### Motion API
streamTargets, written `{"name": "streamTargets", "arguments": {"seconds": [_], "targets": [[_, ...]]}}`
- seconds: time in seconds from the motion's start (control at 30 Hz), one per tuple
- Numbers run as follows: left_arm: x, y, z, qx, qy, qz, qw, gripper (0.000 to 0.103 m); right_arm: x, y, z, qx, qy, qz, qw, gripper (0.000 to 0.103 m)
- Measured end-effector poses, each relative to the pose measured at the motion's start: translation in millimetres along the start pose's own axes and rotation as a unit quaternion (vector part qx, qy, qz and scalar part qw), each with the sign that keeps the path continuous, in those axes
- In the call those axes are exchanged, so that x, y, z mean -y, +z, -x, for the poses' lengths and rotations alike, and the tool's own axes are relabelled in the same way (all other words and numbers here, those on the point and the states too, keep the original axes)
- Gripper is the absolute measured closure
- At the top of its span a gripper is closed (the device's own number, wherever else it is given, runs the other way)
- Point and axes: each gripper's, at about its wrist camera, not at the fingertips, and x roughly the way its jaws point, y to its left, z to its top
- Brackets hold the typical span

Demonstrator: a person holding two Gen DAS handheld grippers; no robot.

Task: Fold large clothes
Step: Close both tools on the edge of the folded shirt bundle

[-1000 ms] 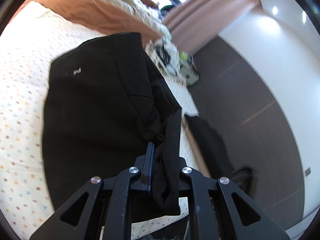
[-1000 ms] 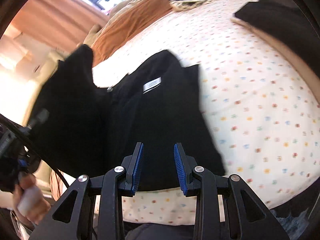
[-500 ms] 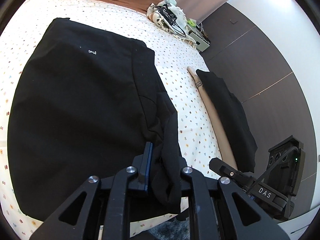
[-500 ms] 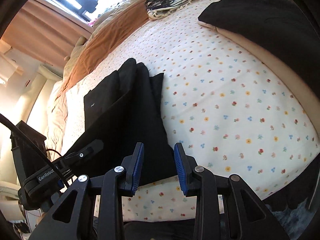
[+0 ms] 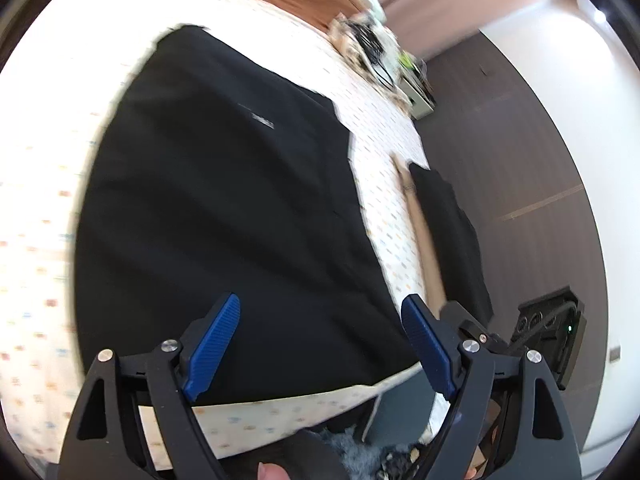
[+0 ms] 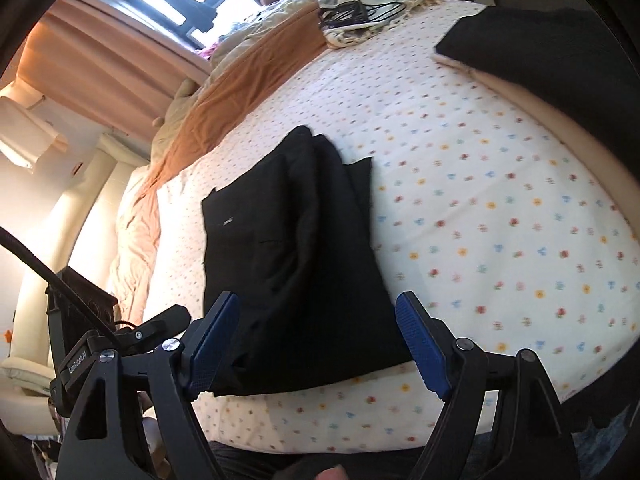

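Left claw (image 5: 320,344) just dropped bunched black fabric it pinched a second ago; jaws opening, nothing between. Right claw (image 6: 318,344) jaws opening too, empty. Black garment (image 6: 288,248) lies folded flat on bed (image 6: 500,220), near edge. Fold looks finished; claws free for next piece.

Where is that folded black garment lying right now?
The folded black garment lies flat on the flowered bedsheet near the bed's front edge, just beyond both grippers; the orange blanket is farther back.
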Motion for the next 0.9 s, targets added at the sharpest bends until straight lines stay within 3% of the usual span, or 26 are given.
{"name": "streamTargets", "arguments": {"seconds": [0.27,0.33,0.6,0.73,0.87,0.9], "targets": [[-68.1,-8.7,52.0,0.039,0.069,0.034,0.9963,0.019,-18.2,-13.3,-36.3,-0.04,0.008,0.046,0.998,0.027],[-81.4,-11.7,54.1,0.045,0.086,0.052,0.9939,0.019,-17.8,-14.8,-46.0,-0.054,0.015,0.044,0.997,0.087],[-88.4,-18.1,32.4,0.027,0.091,0.051,0.9942,0.019,-1.7,-0.7,-26.7,0.01,0.046,0.033,0.998,0.096],[-82.2,-23.5,26.9,0.032,0.086,0.037,0.9951,0.02,31.2,1.6,-27.2,0.009,0.037,0.005,0.999,0.097],[-80.8,-25.5,8.2,0.012,0.073,0.031,0.9968,0.038,58.7,-10.2,-43.6,-0.011,0.032,-0.022,0.999,0.097],[-80.5,-28.7,4.1,0.006,0.073,0.03,0.9968,0.039,64.5,-13.9,-47.7,-0.015,0.03,-0.032,0.999,0.097]]}}
